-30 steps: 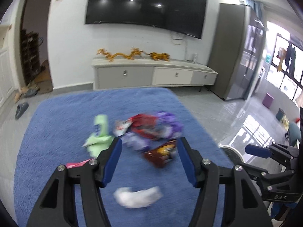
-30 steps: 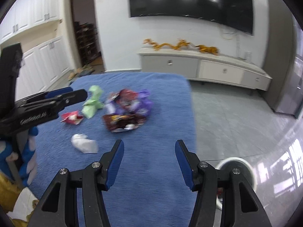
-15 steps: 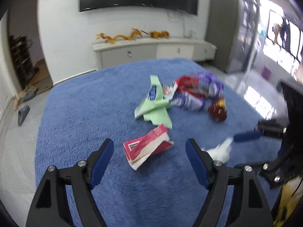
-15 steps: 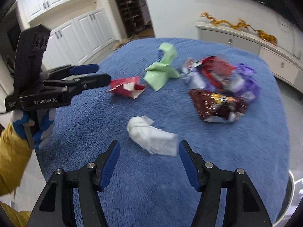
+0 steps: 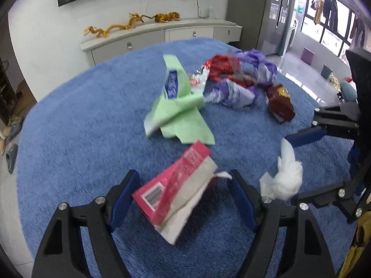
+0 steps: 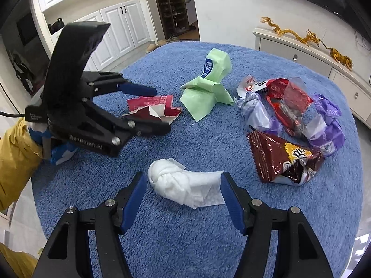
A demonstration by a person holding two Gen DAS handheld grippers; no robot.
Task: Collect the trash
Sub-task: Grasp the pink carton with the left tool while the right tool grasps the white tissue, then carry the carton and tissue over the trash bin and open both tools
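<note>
Trash lies on a blue fleece cover (image 5: 76,125). My left gripper (image 5: 183,199) is open with a torn red carton (image 5: 174,194) between its blue fingers. The carton also shows in the right wrist view (image 6: 153,108). My right gripper (image 6: 183,199) is open around a crumpled white tissue (image 6: 185,185), which also shows in the left wrist view (image 5: 283,180). Further off lie a green wrapper (image 5: 178,108), a brown chip bag (image 6: 283,159) and a pile of red and purple wrappers (image 6: 301,111).
A white TV cabinet (image 5: 162,34) with golden dragon figures (image 5: 129,23) stands against the far wall under a dark TV. White cupboards (image 6: 111,20) and a doorway are at the left of the right wrist view. Glossy floor lies beyond the cover's edge.
Both grippers have come down and forward. The red carton now lies between the left fingers and the tissue between the right fingers. Both stay open.
</note>
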